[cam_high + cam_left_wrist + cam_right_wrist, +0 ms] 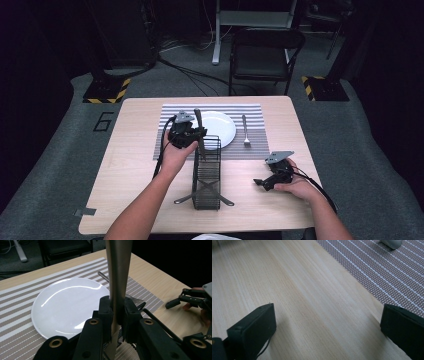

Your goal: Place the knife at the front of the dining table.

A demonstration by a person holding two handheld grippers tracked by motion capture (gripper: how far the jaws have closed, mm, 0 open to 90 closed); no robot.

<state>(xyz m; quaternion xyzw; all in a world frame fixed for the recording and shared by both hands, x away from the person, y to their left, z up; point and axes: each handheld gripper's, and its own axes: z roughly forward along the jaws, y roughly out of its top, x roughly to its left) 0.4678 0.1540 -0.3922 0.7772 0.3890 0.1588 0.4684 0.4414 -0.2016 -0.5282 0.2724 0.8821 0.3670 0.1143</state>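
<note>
My left gripper [192, 135] is shut on a flat silver utensil [199, 127] and holds it upright over the far end of a black wire cutlery basket [206, 175]. In the left gripper view the utensil's handle [118, 277] rises between the closed jaws of this gripper [117, 312], in front of the white plate [67, 302]. The plate [222, 131] lies on a striped placemat [250, 110], with a fork [245, 131] to its right. My right gripper [262, 182] rests low on the wood at the right, open, with nothing between its jaws [327, 325].
The basket stands lengthwise in the table's middle, and two silver rods stick out at its near end. The placemat's corner [387, 272] lies just ahead of the right gripper. A folding chair [267, 50] stands beyond the table's far edge.
</note>
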